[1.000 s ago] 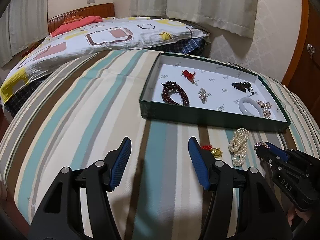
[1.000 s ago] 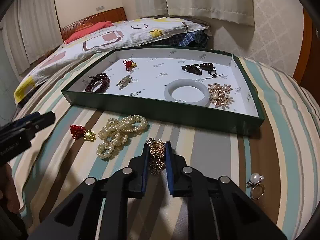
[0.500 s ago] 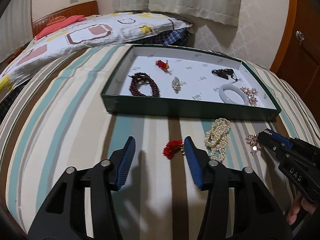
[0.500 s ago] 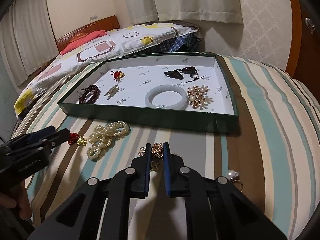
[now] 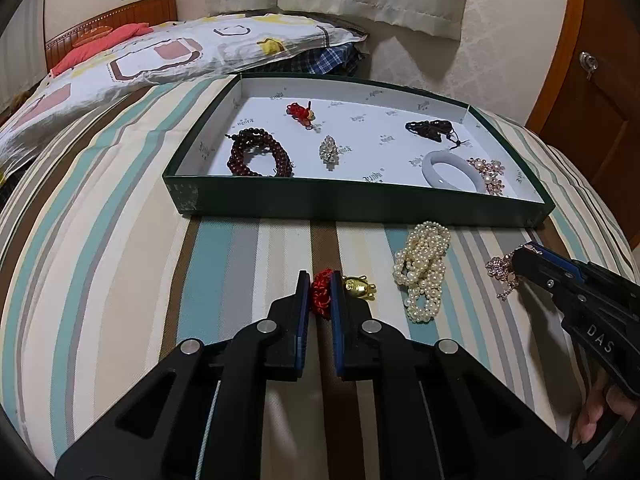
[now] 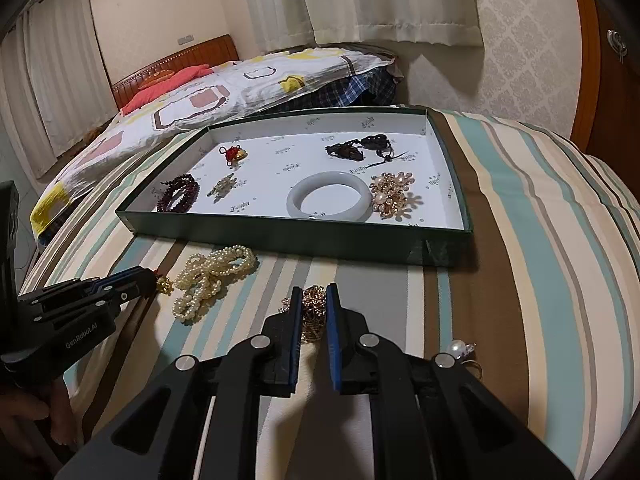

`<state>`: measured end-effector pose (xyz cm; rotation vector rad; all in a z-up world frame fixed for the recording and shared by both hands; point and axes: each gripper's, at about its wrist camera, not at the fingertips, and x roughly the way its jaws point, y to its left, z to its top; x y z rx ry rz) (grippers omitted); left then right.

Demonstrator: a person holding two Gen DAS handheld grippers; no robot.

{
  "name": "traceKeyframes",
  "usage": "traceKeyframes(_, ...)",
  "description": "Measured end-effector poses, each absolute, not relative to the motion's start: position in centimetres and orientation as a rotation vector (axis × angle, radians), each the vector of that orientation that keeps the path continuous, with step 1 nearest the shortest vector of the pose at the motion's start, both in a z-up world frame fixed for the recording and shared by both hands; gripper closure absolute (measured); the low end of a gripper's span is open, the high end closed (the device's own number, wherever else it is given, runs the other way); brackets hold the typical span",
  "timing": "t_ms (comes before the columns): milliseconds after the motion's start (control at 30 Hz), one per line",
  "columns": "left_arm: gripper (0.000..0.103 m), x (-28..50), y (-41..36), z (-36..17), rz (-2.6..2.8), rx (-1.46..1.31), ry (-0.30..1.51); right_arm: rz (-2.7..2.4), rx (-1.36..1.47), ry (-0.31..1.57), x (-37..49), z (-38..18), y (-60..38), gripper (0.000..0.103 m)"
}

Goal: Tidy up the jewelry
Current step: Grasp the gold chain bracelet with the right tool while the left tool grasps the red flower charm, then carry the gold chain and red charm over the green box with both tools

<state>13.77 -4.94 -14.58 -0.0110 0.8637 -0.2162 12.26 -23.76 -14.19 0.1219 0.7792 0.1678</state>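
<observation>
Left tongs (image 5: 321, 287): just closed onto the red knot charm (image 5: 321, 295), which lies on the striped cloth (image 5: 120, 280)
Right tongs (image 6: 313, 303): clamped on the gold brooch (image 6: 313, 312), near the green tray (image 6: 280, 240)

Room light was warm and kinda dim, probably from a ceiling lamp out of frame. Heavy fisheye bending with dark vignette corners in both views. Soft shadows sat under the green tray (image 5: 360, 204). Everything looked reasonably sharp, no glare.
</observation>
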Motion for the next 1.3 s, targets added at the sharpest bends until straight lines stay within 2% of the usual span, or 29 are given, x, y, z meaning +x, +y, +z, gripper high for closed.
traceKeyframes(767,0.094,12.7,-4.7,-7.2,-0.226,-0.042,0.684,0.179,0.119,0.643,11.6,-8.9,-23.4,0.091)
traceKeyframes(1300,0.094,16.5,-6.6,-2.6,-0.250,-0.026,0.555,0.184,0.081,0.498,15.5,-3.4,-23.5,0.091)
